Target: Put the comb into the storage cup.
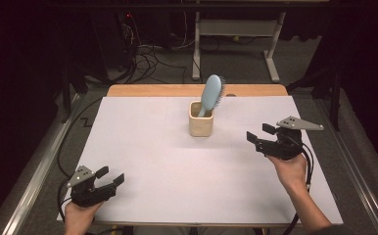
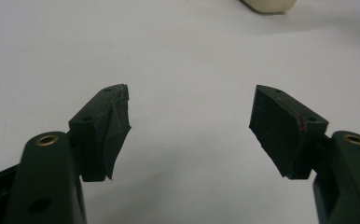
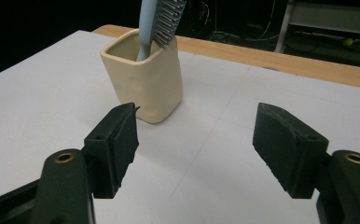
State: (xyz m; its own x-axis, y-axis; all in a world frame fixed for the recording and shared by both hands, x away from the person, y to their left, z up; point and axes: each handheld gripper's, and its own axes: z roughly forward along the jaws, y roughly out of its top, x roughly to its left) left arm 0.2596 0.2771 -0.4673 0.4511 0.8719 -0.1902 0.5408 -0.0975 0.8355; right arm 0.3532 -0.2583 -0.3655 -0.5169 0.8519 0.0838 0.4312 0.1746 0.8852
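High view: the light-blue plastic hairbrush [image 1: 211, 94] stands handle-down in the cream square ceramic cup [image 1: 200, 125]; right gripper [image 1: 259, 137] nearby right, left gripper [image 1: 109, 176] well apart.

Left gripper view: jaws wide, empty.

Right gripper view: jaws parted, empty, cup beyond them.

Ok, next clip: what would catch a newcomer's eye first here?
The blue brush standing head-up in the cream cup, past the middle of the white table. Then the two black grippers, both open and empty: the left gripper at the near left corner, the right gripper right of the cup.
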